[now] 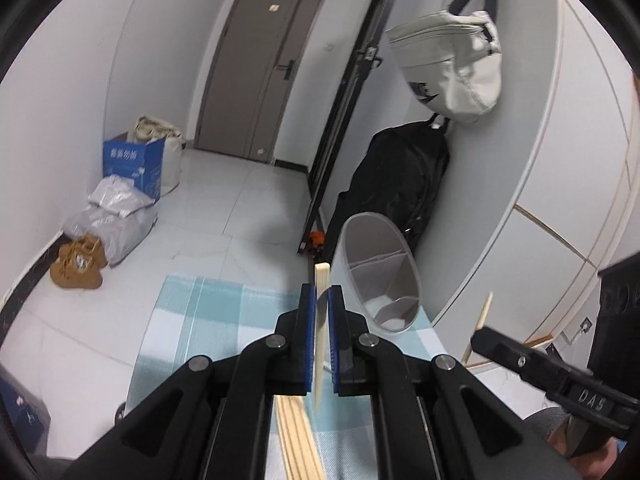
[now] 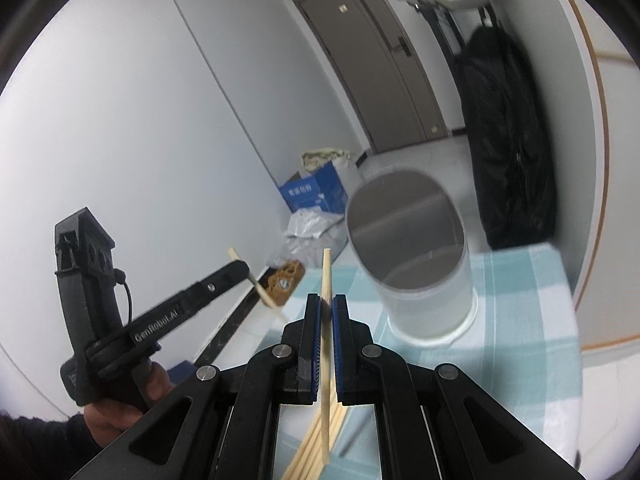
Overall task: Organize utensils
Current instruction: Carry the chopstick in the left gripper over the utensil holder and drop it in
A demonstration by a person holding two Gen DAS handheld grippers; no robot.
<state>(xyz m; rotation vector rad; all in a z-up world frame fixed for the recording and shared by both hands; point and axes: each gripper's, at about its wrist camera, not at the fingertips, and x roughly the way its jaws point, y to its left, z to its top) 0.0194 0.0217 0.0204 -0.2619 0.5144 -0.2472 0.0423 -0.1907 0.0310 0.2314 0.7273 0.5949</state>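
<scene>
The right gripper [image 1: 478, 338] carries raised letters "DAS" on its black side bar. The left gripper [image 2: 244, 268] carries "GenRobot.AI" in white along its arm. The blue cardboard box [image 1: 134, 166] bears white Chinese characters, too blurred to read.

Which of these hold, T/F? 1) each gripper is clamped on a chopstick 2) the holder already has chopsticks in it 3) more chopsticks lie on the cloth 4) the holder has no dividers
1) Each gripper holds a chopstick: true. The left gripper is shut on one chopstick, the right gripper on another chopstick.
2) False. The utensil holder looks empty inside.
3) True. Loose chopsticks lie on the checked cloth below the grippers.
4) False. Inner dividers split the holder into compartments.
</scene>
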